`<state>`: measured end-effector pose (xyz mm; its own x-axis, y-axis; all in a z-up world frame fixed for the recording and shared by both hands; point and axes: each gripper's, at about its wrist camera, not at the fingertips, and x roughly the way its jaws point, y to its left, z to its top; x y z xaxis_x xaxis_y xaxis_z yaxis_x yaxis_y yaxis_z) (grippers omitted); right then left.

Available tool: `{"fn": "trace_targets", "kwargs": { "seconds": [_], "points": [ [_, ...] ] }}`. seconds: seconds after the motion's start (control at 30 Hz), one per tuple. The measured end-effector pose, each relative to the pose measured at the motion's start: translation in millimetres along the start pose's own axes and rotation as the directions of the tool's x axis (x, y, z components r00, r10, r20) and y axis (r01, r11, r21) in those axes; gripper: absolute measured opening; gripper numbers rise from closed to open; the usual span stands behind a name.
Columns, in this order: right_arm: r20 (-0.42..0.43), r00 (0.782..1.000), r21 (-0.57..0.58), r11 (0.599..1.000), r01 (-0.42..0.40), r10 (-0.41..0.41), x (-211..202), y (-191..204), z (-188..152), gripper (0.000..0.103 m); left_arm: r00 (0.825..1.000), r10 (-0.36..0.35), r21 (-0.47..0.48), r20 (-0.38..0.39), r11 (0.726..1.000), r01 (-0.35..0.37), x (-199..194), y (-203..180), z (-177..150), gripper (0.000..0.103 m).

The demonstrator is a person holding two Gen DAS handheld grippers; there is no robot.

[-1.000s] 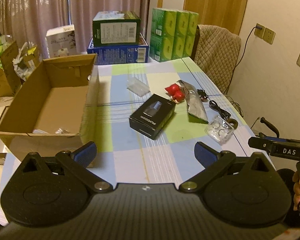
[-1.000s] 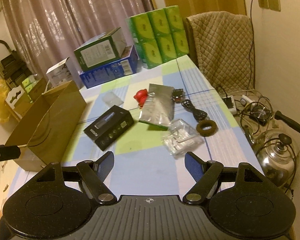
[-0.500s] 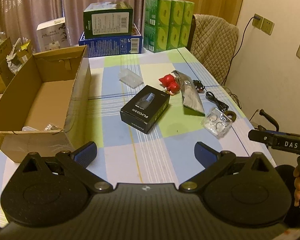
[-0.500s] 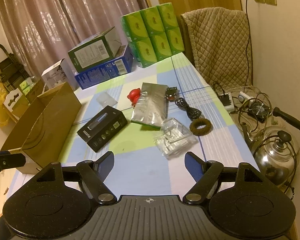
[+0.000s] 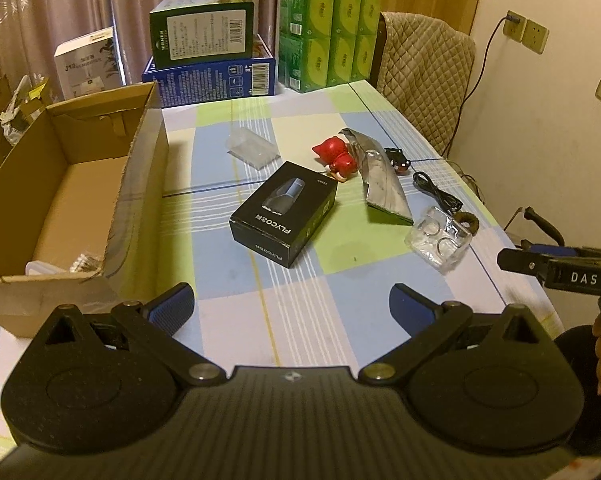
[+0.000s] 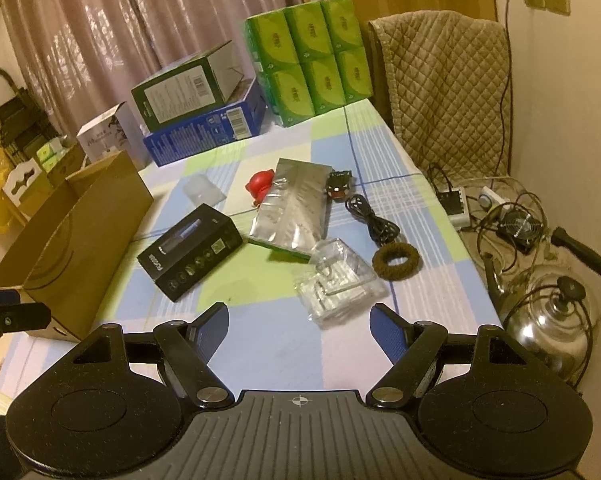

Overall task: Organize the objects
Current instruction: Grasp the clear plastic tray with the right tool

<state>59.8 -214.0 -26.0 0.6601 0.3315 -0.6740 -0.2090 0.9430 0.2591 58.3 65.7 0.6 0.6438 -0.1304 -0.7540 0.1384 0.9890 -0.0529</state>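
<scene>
An open cardboard box [image 5: 72, 196] [image 6: 72, 236] stands at the table's left. Loose on the checked cloth lie a black product box [image 5: 284, 214] [image 6: 190, 252], a red figurine [image 5: 336, 156] [image 6: 260, 184], a silver foil pouch [image 5: 382, 178] [image 6: 292, 204], a clear plastic case [image 5: 440, 238] [image 6: 338, 280], a black cable [image 5: 436, 196] [image 6: 374, 218], a brown hair tie [image 6: 396, 262] and a small clear lid [image 5: 252, 148] [image 6: 202, 190]. My left gripper [image 5: 292, 306] hovers open near the front edge. My right gripper [image 6: 298, 328] is open too, just short of the clear case.
Stacked green and blue cartons [image 5: 208, 60] and green tissue packs [image 5: 328, 52] line the far edge. A quilted chair back [image 6: 444, 88] stands at the right. A steel kettle [image 6: 556, 320], wires and a power strip sit beside the table on the right.
Both grippers have pulled back and risen a little, so the table's objects look farther away. Nothing on the table has moved; both stay open.
</scene>
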Motion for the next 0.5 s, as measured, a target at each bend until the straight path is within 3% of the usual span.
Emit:
{"fn": "trace_targets", "kwargs": {
  "seconds": [0.3, 0.5],
  "points": [
    [-0.051, 0.998, -0.128, 0.991, -0.030, 0.023, 33, -7, 20, 0.075, 1.000, -0.004, 0.034, -0.025, 0.999, 0.005, 33, -1, 14, 0.102],
    [-0.144, 0.989, -0.263, 0.963, -0.063, 0.026, 71, -14, 33, 0.075, 0.999, -0.006, 0.057, -0.040, 0.998, 0.009, 59, -3, 24, 0.102]
  ]
}}
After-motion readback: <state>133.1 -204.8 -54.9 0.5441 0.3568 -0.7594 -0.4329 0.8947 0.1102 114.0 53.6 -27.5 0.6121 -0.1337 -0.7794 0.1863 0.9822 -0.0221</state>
